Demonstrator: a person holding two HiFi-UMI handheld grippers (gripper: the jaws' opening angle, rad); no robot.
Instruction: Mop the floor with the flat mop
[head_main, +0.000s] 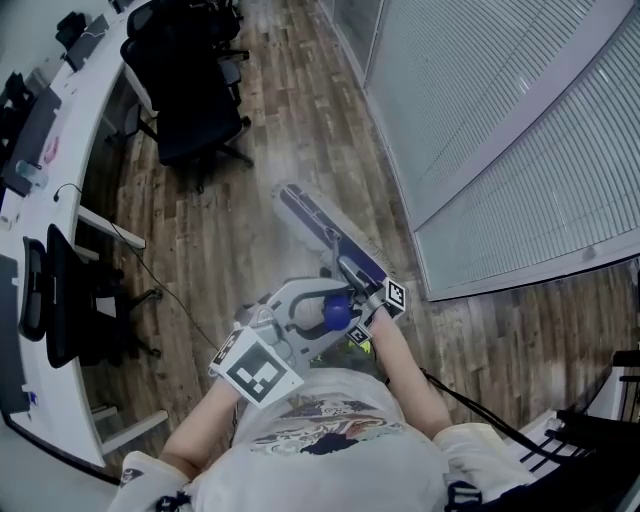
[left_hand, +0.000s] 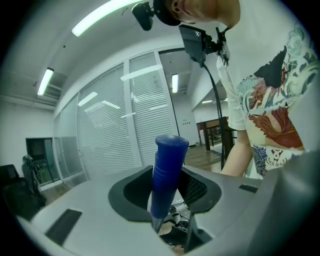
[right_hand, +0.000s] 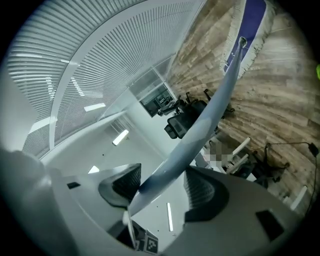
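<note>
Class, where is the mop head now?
In the head view, the mop head lies on the wooden floor near centre, between the black office chairs and the blinds.

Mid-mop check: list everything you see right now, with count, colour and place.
mop head: one, purple with white fringe, on floor ahead
mop pole: one, grey, from head to claws
blue grip: one, blue, pole's top end
floor: one, brown wood, underfoot
office chairs: at least two, black, by desk
desk: one, white, left edge
blinds: one wall, white, right
left claw: one, grey, shut on blue grip
right claw: one, grey, shut on mop pole
</note>
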